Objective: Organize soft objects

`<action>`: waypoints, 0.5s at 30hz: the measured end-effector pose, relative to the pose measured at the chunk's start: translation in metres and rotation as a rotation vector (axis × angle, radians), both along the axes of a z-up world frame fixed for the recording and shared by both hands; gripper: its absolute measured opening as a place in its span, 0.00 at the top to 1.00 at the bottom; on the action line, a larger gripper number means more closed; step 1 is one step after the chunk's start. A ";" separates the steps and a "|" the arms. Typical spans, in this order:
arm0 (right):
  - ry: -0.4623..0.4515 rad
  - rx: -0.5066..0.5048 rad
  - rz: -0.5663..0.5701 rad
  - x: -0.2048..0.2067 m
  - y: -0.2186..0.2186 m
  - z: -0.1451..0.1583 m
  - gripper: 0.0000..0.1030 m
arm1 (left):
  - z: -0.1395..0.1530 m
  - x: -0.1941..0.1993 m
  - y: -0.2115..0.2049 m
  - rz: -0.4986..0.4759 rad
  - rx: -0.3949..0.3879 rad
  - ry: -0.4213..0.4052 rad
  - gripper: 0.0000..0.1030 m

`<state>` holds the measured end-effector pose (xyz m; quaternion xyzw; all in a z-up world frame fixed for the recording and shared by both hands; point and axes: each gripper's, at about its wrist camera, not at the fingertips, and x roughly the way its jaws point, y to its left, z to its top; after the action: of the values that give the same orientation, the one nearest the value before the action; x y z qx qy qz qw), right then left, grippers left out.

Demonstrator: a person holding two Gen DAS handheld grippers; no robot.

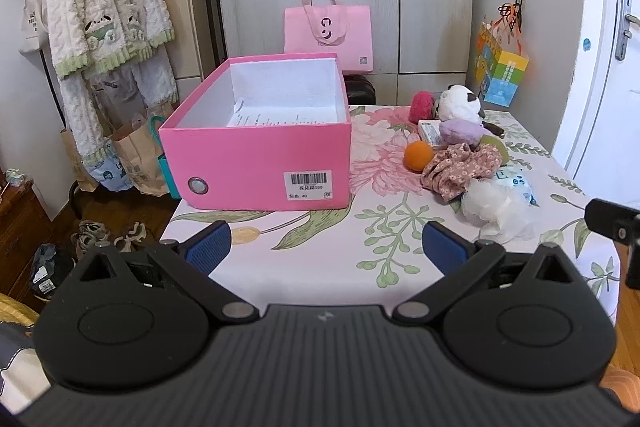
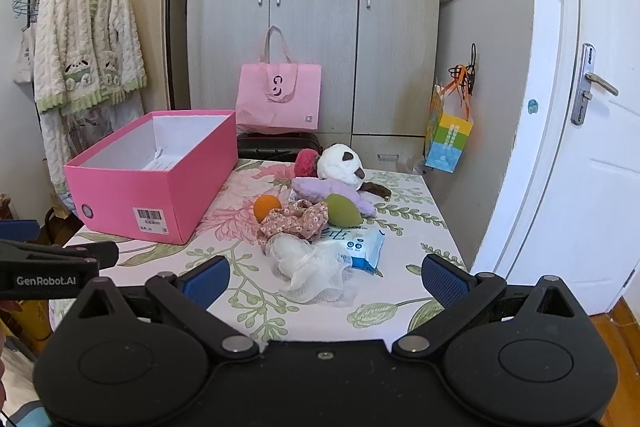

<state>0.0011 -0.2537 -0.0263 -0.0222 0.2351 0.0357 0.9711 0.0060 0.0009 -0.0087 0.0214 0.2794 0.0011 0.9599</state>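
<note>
The pink box (image 1: 256, 163) looks empty but for a paper, I think. Right of it, the soft toys (image 2: 320, 211) wait. Left gripper (image 1: 326, 247) and right gripper (image 2: 326, 275) are spread wide, holding nothing.

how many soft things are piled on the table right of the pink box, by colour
Red or pink: 1, fuzzy pom
White: 2, panda plush, mesh bath pouf
Purple: 1, plush piece
Orange: 1, ball
Green: 1, egg-shaped sponge
Floral brown: 1, scrunchie
Blue-white: 1, wipes pack
Total: 8
</note>
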 end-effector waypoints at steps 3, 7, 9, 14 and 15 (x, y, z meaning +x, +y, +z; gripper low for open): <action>-0.006 0.004 0.028 0.000 -0.002 0.004 0.00 | 0.005 0.003 -0.002 -0.010 -0.001 -0.002 0.00; -0.011 0.011 0.059 0.004 -0.006 0.010 0.00 | 0.013 0.009 -0.008 -0.033 0.007 -0.013 0.00; -0.006 0.013 0.077 0.008 -0.008 0.010 0.00 | 0.017 0.015 -0.012 -0.041 0.012 -0.016 0.00; -0.005 0.027 0.131 0.020 -0.015 0.005 0.00 | 0.021 0.035 -0.021 -0.058 -0.015 -0.044 0.00; -0.012 0.032 0.140 0.023 -0.017 0.002 0.00 | 0.021 0.040 -0.024 -0.066 -0.011 -0.049 0.00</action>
<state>0.0242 -0.2710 -0.0246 -0.0233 0.2265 0.1071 0.9678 0.0456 -0.0233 0.0124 0.0254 0.2550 -0.0316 0.9661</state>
